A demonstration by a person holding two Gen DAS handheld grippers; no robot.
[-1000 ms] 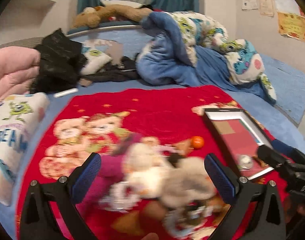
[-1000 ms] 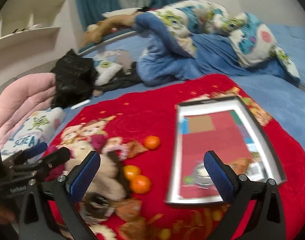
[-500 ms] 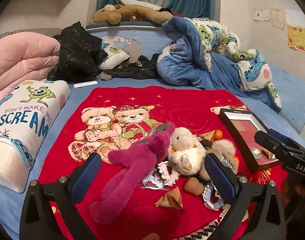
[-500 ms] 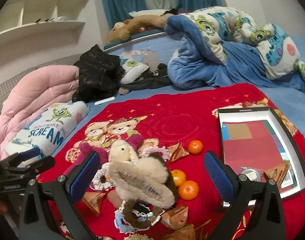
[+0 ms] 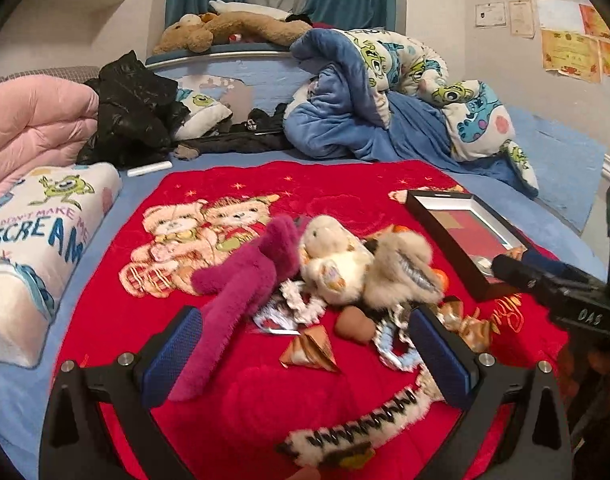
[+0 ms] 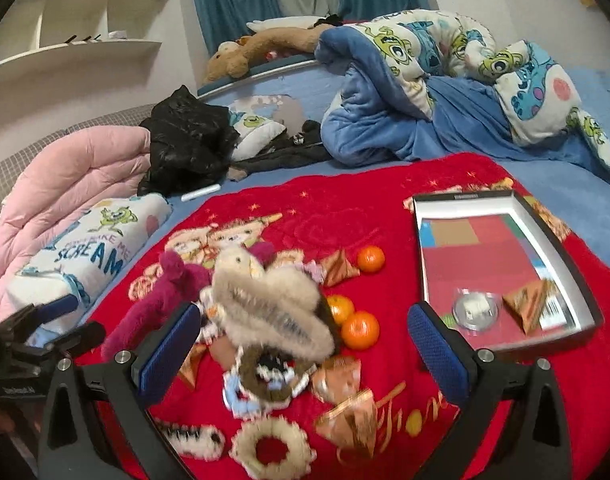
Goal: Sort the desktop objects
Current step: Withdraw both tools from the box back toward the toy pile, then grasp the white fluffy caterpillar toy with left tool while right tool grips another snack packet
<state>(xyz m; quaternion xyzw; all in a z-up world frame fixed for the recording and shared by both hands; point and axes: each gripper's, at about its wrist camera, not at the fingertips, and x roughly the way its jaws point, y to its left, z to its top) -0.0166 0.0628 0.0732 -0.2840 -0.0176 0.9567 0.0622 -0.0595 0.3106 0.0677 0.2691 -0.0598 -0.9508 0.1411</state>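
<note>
A pile lies on the red bear blanket point(image 5: 265, 184): a magenta plush toy point(image 5: 241, 284), a cream plush point(image 5: 333, 252), a grey fluffy hair claw point(image 6: 273, 312), triangular snack packets point(image 5: 311, 346), frilly scrunchies point(image 6: 271, 448) and three oranges point(image 6: 360, 330). A black-rimmed tray point(image 6: 501, 268) at the right holds a round clear case point(image 6: 475, 308) and a packet point(image 6: 529, 304). My left gripper point(image 5: 305, 354) is open and empty above the pile's near side. My right gripper point(image 6: 301, 360) is open and empty over the hair claw and scrunchies.
A white "SCREAM" pillow point(image 5: 33, 236) and pink quilt point(image 5: 37, 120) lie left. A black jacket point(image 5: 133, 112) and a bunched blue monster blanket point(image 5: 385, 100) lie at the back. The blanket's right edge meets blue bedding point(image 6: 585, 196).
Both grippers pulled back and rose from a blurred close view of the pile to a wider view, then moved slightly closer again. The objects stayed put.
</note>
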